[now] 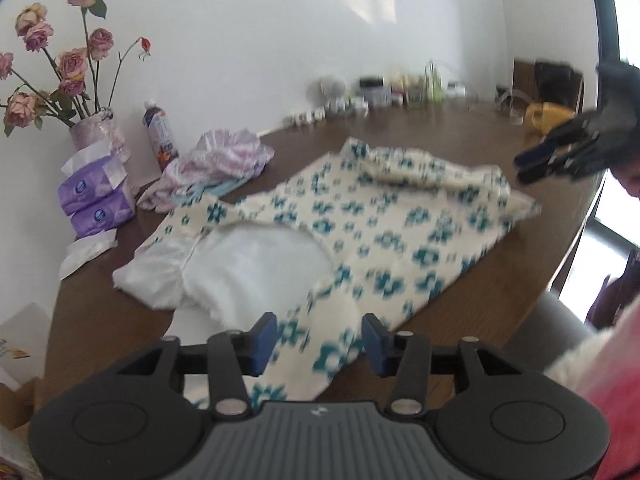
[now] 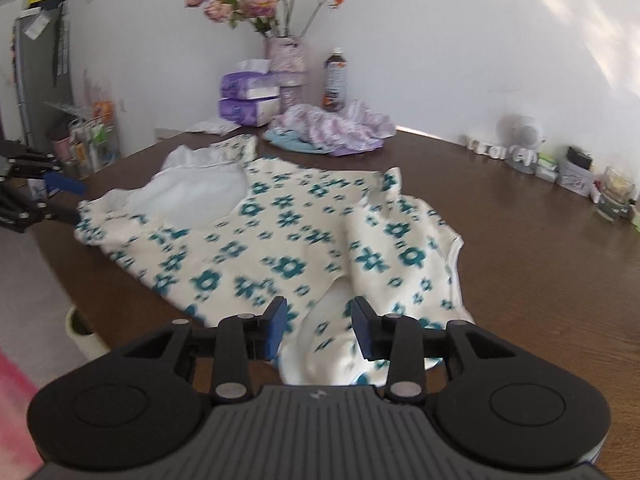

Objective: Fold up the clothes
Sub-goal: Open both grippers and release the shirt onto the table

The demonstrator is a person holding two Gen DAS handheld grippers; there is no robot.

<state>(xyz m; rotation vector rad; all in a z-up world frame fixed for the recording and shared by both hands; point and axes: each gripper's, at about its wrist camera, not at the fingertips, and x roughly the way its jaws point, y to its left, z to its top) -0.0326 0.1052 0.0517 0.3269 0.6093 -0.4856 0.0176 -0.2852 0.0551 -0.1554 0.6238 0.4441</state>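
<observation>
Both the left gripper (image 1: 319,340) and the right gripper (image 2: 320,326) have jaws wide apart, holding nothing, above the blurred floral garment (image 1: 360,224) spread on the table (image 1: 460,128). Only the right view shows the far-corner clothes pile (image 2: 332,128) clearly.

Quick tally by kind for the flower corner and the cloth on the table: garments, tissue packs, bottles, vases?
Cream garment with teal flower print: 1
Crumpled lilac-and-white cloth pile: 1
Purple tissue packs: 2
Dark plastic bottle: 1
Lilac vase of pink roses: 1
Total: 6
</observation>
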